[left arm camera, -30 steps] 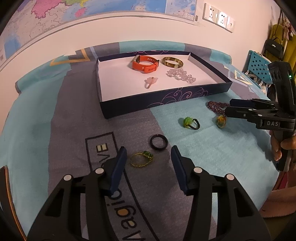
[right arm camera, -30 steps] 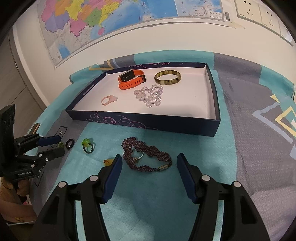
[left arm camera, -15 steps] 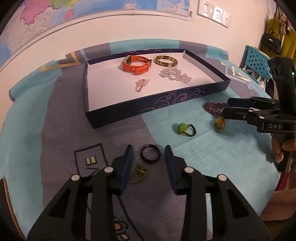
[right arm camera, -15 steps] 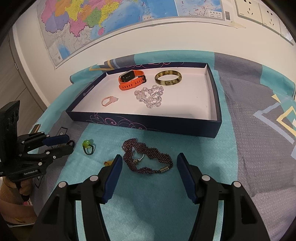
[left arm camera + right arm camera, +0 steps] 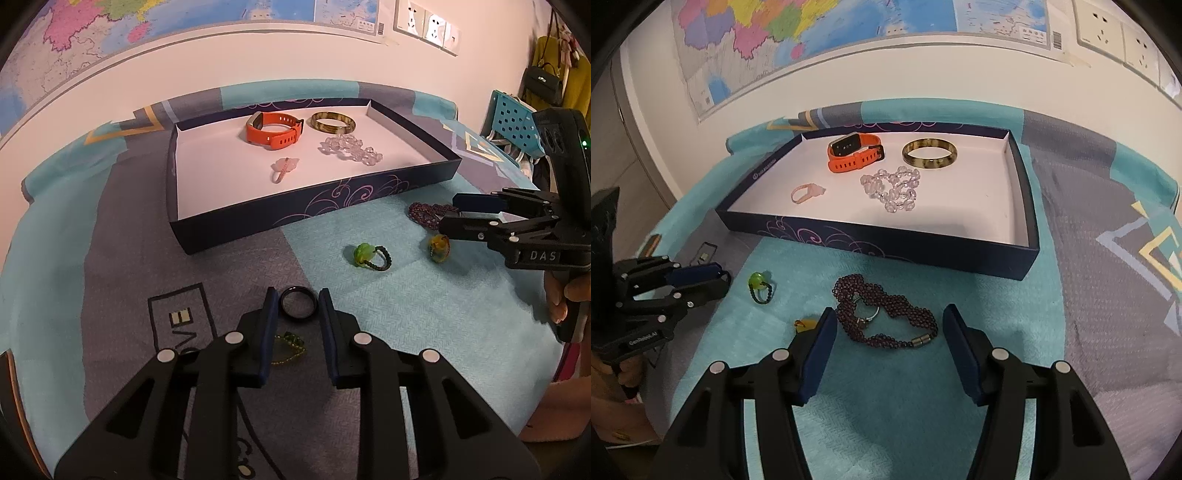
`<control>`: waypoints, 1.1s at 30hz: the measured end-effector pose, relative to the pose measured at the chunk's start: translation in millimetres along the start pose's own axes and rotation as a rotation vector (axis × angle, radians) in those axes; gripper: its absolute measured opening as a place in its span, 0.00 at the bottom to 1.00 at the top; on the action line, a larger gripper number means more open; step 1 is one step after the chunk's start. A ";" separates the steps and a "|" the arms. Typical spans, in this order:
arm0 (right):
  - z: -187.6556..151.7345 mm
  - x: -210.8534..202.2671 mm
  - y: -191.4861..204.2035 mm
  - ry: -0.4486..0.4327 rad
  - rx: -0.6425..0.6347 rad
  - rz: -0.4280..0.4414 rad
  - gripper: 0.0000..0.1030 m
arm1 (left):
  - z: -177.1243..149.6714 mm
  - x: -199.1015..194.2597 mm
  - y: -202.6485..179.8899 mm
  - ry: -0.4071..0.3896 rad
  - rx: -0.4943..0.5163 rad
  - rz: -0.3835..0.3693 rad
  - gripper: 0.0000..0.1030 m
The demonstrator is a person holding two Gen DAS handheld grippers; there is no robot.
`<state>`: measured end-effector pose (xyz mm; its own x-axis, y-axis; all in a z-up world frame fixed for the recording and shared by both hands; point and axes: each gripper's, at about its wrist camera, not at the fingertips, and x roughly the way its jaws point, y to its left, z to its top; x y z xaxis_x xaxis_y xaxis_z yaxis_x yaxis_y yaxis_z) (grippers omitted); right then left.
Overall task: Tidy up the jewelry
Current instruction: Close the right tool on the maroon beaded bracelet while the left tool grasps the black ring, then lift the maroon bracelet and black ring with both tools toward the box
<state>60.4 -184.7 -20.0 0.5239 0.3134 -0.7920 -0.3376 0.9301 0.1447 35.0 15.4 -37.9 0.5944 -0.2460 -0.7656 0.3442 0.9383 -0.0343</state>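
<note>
In the left wrist view my left gripper (image 5: 298, 298) has its jaws closing around a black ring (image 5: 298, 307) that lies flat on the cloth; the pads stand just beside its sides. A gold ring with green stones (image 5: 290, 345) lies further back between the fingers, partly hidden. My right gripper (image 5: 889, 318) is open over a purple beaded bracelet (image 5: 905, 325) with a silver ring (image 5: 866, 319) on it. A green-bead ring (image 5: 369, 254) and an amber ring (image 5: 439, 248) lie loose between the two grippers.
The dark blue box (image 5: 229, 229) with a white floor holds an orange watch band (image 5: 273, 131), a mottled bangle (image 5: 332, 122), a crystal bracelet (image 5: 351, 147) and a pink ring (image 5: 284, 168). A wall with a map stands behind. A person's hand (image 5: 559, 299) grips the right tool.
My left gripper slid forward from the gold-green ring to the black ring, and its jaws narrowed a lot. The right gripper stayed over the purple bracelet.
</note>
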 end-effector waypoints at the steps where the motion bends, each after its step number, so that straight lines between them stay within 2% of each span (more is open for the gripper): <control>1: 0.9 1.4 2.5 0.003 -0.013 -0.011 0.56 | 0.1 0.2 0.2 0.000 -0.003 -0.002 0.22; 3: 2.1 3.6 5.4 0.007 -0.032 -0.028 0.56 | -0.1 0.2 0.3 -0.001 -0.006 -0.004 0.22; 7: 4.0 5.6 8.9 0.010 -0.060 -0.060 0.40 | 0.2 0.1 1.2 -0.002 -0.008 -0.005 0.22; 9: 3.6 4.8 8.6 0.010 -0.064 -0.056 0.36 | 0.4 0.2 1.6 -0.002 -0.008 -0.006 0.22; 13: 2.4 1.5 6.6 0.010 -0.069 -0.038 0.18 | 0.5 0.2 2.2 -0.002 -0.011 -0.010 0.22; 16: 1.6 -1.0 4.8 0.005 -0.060 -0.027 0.14 | 0.6 -0.2 3.0 -0.003 -0.015 -0.014 0.22; 18: 2.0 -3.4 3.7 -0.005 -0.047 -0.011 0.07 | 0.5 -0.3 3.5 -0.003 -0.017 -0.016 0.22; 24: 3.8 -8.8 2.9 -0.020 -0.033 0.034 0.07 | 0.3 0.0 4.3 -0.004 -0.021 -0.021 0.22; 28: -1.4 -8.1 5.8 -0.010 -0.046 0.032 0.15 | 0.0 0.1 4.9 -0.005 -0.023 -0.024 0.22; 33: -9.3 -9.0 4.0 0.001 -0.053 0.018 0.15 | 0.2 0.2 5.3 -0.006 -0.027 -0.032 0.22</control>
<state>47.0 -185.6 -17.8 0.5165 0.3301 -0.7901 -0.3885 0.9126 0.1273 37.1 20.3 -38.1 0.5876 -0.2772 -0.7602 0.3436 0.9361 -0.0757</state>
